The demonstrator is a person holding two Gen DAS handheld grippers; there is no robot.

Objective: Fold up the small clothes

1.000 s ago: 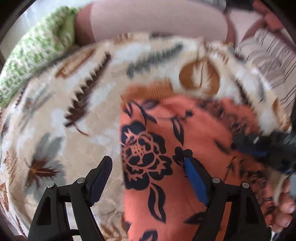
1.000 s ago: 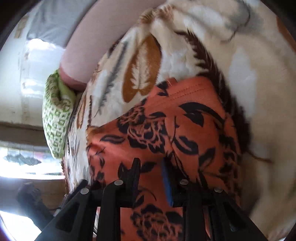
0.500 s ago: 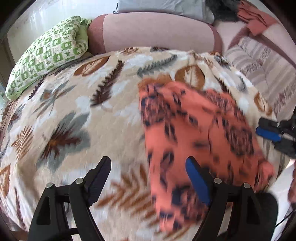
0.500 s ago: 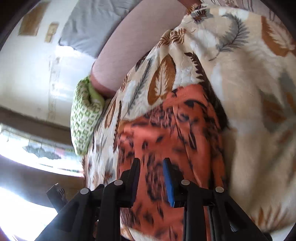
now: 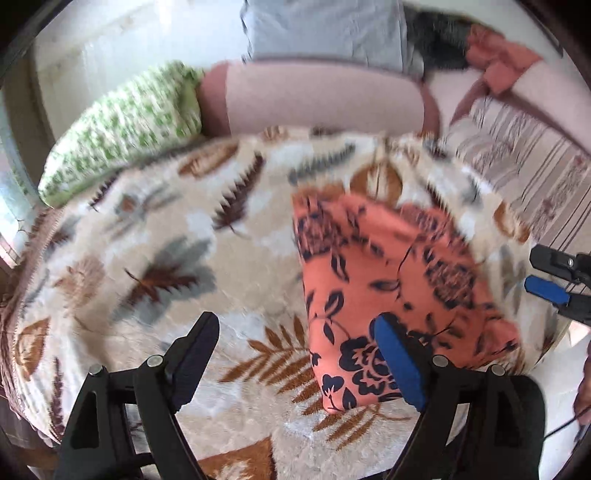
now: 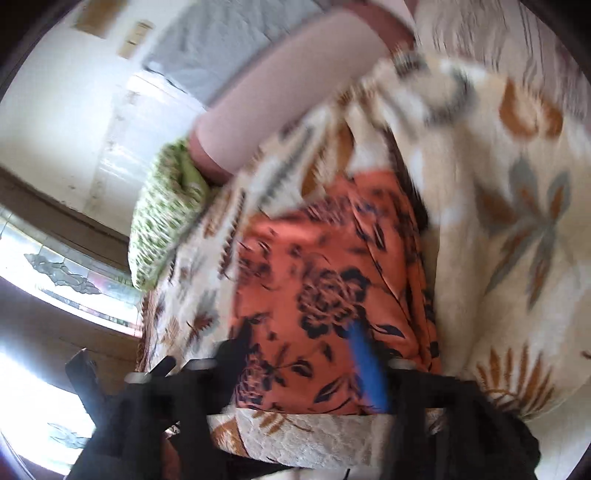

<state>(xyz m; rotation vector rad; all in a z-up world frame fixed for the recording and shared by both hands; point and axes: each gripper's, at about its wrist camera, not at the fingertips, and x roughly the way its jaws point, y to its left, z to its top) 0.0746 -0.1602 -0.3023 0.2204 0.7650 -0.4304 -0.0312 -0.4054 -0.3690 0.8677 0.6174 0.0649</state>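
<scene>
A blanket (image 5: 155, 266) printed with brown and grey leaves covers the bed and fills most of both views; behind it runs a pink bolster (image 5: 317, 99), with a green-patterned pillow (image 5: 122, 129) at its left end and a grey pillow (image 5: 325, 29) above it; a striped cover (image 5: 524, 155) lies off to the right. On the blanket, right of centre in the left wrist view, lies the orange cloth (image 5: 388, 280) with dark flowers, spread flat as a long folded shape, its near end close to the edge of the bed. The left gripper (image 5: 295, 354) hangs above the blanket with its jaws wide and opening further; nothing is between them, though the blue pad sits over the cloth's near edge in the view. The right gripper (image 6: 299, 354) hovers over the cloth's near end, blurred, its jaws opening; the cloth shows behind the gap, and neither pad presses on it.
</scene>
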